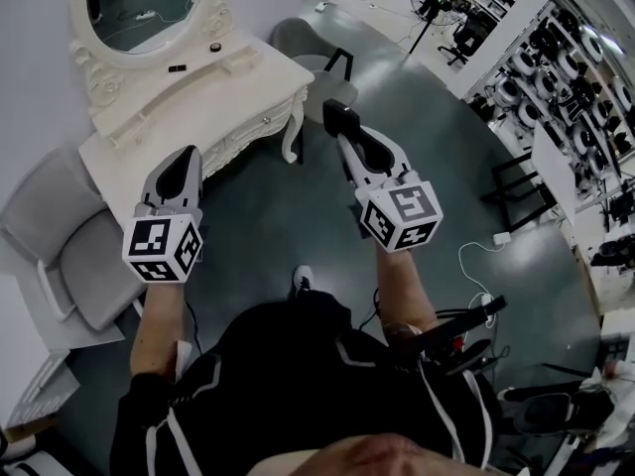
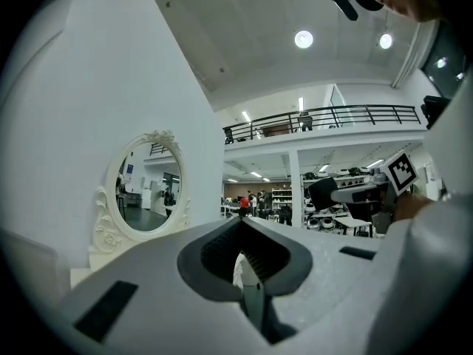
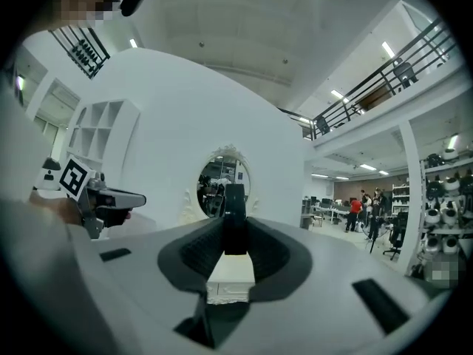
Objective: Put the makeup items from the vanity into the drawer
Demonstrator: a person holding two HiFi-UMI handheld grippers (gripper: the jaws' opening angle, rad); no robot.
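The white vanity (image 1: 198, 97) with its oval mirror (image 1: 149, 3) stands at the upper left, its front drawers (image 1: 243, 139) closed. Two small dark items (image 1: 214, 47) (image 1: 177, 68) lie on its top below the mirror. My right gripper (image 1: 342, 129) hovers over the floor to the right of the vanity, shut on a black flat makeup case (image 1: 339, 117). The right gripper view shows that case (image 3: 234, 220) standing upright between the pads. My left gripper (image 1: 187, 162) is held near the vanity's front edge. Its jaws meet at the tips with nothing between them (image 2: 240, 224).
A grey chair (image 1: 60, 256) stands at the left next to the vanity, and another grey chair (image 1: 298, 43) behind its right end. Cables and a power strip (image 1: 481, 300) lie on the dark floor at the right. Shelving (image 1: 585, 58) fills the far right.
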